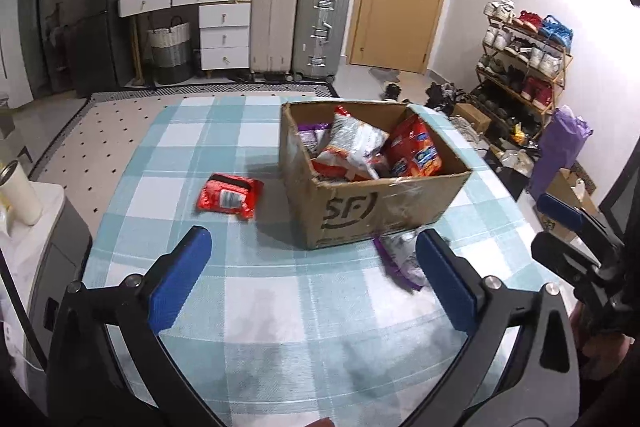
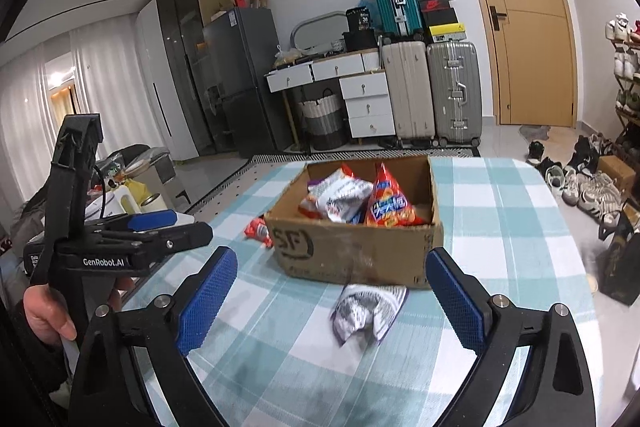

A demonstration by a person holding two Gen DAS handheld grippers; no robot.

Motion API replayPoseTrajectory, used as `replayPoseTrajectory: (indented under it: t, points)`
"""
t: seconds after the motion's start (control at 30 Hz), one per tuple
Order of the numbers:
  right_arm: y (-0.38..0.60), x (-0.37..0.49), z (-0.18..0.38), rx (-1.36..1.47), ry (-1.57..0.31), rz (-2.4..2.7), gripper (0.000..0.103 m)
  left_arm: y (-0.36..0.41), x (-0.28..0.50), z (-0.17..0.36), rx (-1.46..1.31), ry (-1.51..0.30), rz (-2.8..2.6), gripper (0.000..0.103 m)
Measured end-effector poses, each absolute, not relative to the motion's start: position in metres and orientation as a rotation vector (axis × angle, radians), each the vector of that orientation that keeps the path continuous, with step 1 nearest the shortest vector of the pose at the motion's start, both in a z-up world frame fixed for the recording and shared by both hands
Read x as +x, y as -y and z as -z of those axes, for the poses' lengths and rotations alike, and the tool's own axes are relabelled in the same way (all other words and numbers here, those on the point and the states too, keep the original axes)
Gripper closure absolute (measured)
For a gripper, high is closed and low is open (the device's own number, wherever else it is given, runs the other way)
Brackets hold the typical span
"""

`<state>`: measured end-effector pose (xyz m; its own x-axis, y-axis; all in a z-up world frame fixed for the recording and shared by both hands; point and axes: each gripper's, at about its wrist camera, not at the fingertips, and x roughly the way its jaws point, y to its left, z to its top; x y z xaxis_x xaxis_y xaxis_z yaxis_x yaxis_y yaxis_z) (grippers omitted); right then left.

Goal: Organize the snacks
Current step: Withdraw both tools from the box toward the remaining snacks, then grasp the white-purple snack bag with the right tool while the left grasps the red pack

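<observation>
I had both claws spread wide and empty over the checked tablecloth [image 2: 500, 187]: the left gripper [image 1: 314, 277] hung above bare cloth at the near edge, and the right gripper [image 2: 332, 303] framed the silver and purple snack bag [image 2: 366, 311] between its open pads without touching it. That bag lay crumpled on the cloth just in front of the cardboard box [image 2: 360, 251], close to its near wall. The box already held several packets, a red one [image 2: 390, 207] leaning against a silver one [image 2: 340, 197]. A second loose item, the red packet [image 1: 230, 195], lay flat on the cloth to the box's left side, well apart from my left claw. To do this step well, I judged I should bring the right claw down level over the crumpled bag and pinch it across its puffed middle, not the thin sealed edge, which would likely slip. I would then lift clear of the box wall before moving over the opening. The left claw could take the red packet meanwhile.
</observation>
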<state>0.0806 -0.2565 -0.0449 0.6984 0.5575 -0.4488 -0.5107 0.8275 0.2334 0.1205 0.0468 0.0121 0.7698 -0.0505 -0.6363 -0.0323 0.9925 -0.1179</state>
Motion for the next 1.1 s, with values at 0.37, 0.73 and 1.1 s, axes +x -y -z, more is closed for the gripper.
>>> replayPoseTrajectory:
  t: [0.37, 0.73, 1.1]
  points:
    - [0.253, 0.093, 0.082, 0.12, -0.623, -0.589, 0.006, -0.064, 0.123, 0.02, -0.198, -0.743, 0.002, 0.001]
    - [0.242, 0.119, 0.117, 0.144, -0.717, -0.588, 0.006, -0.081, 0.13, 0.045, -0.232, -0.785, -0.02, 0.001]
    - [0.228, 0.15, 0.145, 0.164, -0.808, -0.601, 0.006, -0.092, 0.135, 0.066, -0.272, -0.832, -0.027, 0.001]
